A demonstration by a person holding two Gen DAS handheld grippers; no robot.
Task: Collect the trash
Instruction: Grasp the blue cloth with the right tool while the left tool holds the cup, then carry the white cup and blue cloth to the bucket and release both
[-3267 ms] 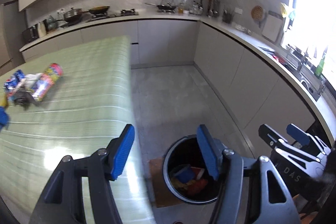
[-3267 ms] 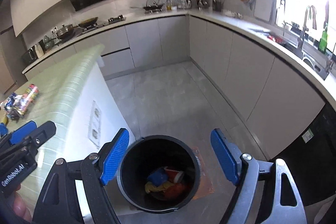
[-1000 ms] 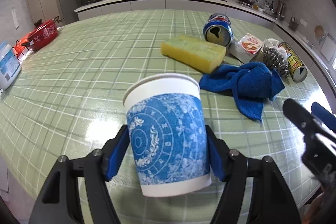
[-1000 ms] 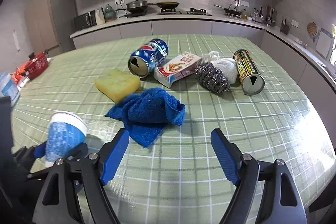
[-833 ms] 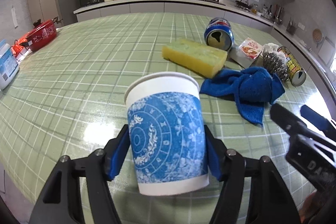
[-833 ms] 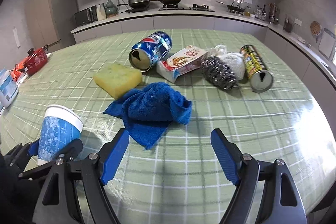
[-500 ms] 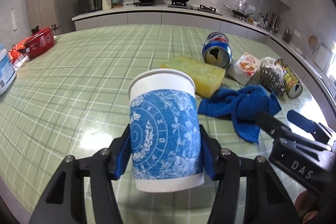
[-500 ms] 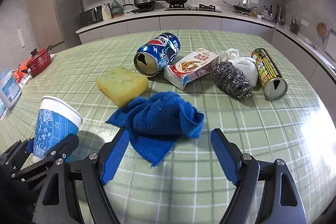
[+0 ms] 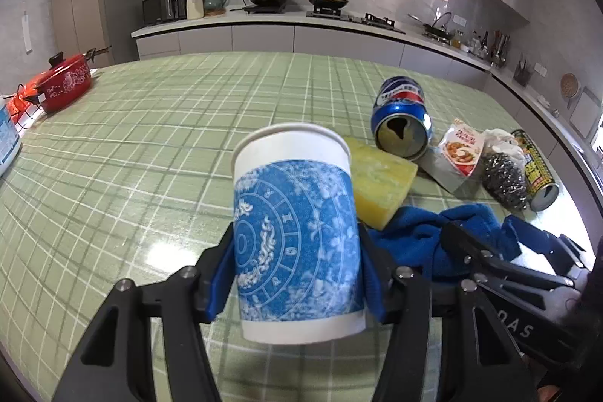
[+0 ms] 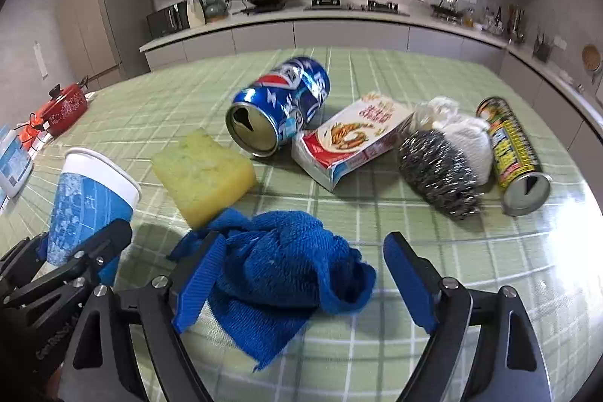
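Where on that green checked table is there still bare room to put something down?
Bare cloth stretches from the paper cup back to the red pot. Another free strip lies in front of the blue rag. It is crowded from the sponge across to the yellow can.

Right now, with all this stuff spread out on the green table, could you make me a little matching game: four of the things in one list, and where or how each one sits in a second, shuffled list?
Things
1. paper cup
2. blue cloth
3. blue soda can
4. steel scourer

Places or states
A. lying on its side, open end toward the camera
B. clamped upright between the left gripper pads
C. crumpled between the open right gripper fingers
D. against a white bag, beside the yellow can

Pairs: 1-B, 2-C, 3-A, 4-D
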